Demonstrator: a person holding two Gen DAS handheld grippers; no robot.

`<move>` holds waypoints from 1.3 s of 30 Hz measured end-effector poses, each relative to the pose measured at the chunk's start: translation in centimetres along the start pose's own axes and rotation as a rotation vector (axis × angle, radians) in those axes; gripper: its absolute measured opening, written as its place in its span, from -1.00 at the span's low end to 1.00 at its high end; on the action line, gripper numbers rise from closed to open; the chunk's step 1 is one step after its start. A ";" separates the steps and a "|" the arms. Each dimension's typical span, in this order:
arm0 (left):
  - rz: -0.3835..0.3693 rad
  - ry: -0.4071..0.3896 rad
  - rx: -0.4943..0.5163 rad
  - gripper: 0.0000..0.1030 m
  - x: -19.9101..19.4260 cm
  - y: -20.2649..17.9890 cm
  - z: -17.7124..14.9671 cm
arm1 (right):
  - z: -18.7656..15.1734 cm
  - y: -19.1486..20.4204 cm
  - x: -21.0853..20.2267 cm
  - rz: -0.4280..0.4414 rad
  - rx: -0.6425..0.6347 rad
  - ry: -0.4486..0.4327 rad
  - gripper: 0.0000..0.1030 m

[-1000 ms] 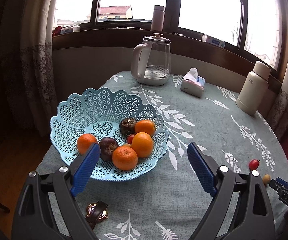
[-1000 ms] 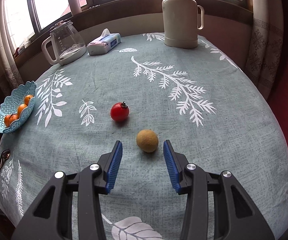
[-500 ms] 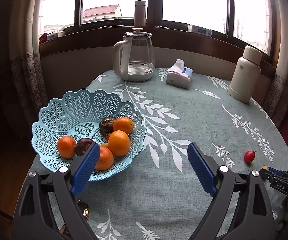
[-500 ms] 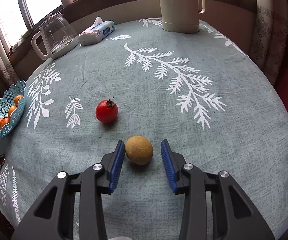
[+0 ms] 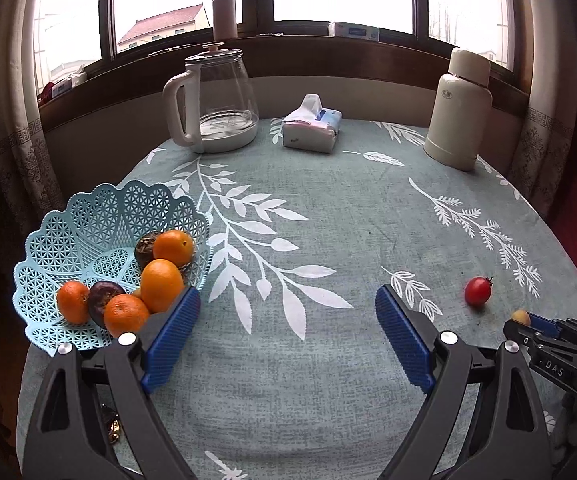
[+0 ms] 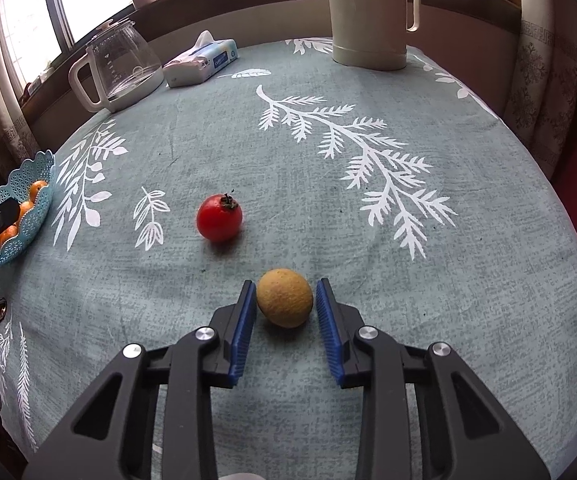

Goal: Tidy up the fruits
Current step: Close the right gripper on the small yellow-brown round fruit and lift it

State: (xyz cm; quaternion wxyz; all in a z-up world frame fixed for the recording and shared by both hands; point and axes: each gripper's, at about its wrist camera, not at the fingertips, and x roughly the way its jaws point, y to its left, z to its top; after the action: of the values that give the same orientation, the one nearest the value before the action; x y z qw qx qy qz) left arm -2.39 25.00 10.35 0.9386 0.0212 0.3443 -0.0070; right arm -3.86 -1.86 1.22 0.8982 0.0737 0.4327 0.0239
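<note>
1. Yellow-brown fruit [image 6: 285,298] was flanked on the tablecloth [image 6: 328,208] by the right gripper [image 6: 285,308], narrowly parted, not gripping.
2. Left gripper [image 5: 286,336] was spread wide, empty; basket [image 5: 72,236] lay at ten o'clock.
3. Red fruit [image 6: 219,217] lay at eleven o'clock from the yellow-brown fruit.

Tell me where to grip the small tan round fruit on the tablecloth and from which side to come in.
Grip the small tan round fruit across its widest middle, coming in low from the near table edge as the right gripper already does. Its blue pads flank both sides, apparently not yet clamped. It is slightly egg-shaped and may roll, so close evenly on the bulge.
</note>
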 end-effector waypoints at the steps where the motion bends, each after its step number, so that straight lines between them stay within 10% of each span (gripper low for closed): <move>1: -0.003 0.002 0.006 0.76 0.1 -0.3 0.0 | 0.0 0.0 0.0 0.000 -0.001 0.002 -0.38; 5: -0.013 0.011 0.024 0.76 0.4 -1.3 -0.2 | 0.1 0.2 0.2 0.007 -0.020 0.014 -0.25; 10: -0.019 0.025 0.041 0.76 0.8 -2.0 -0.5 | 0.0 1.7 0.6 0.025 -0.097 0.043 0.58; 18: -0.020 0.040 0.035 0.76 1.2 -1.9 -0.9 | 0.0 2.8 1.3 -0.006 -0.154 0.085 0.91; 39: -0.026 0.035 0.039 0.76 0.9 -1.8 -1.2 | -0.1 2.6 1.1 0.026 -0.194 0.091 0.91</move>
State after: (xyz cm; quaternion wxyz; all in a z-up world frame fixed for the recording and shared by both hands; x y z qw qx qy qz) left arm -2.51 23.20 8.83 0.9317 0.0351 0.3605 -0.0257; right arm -3.19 0.81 0.71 0.8802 -0.0094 0.4676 0.0805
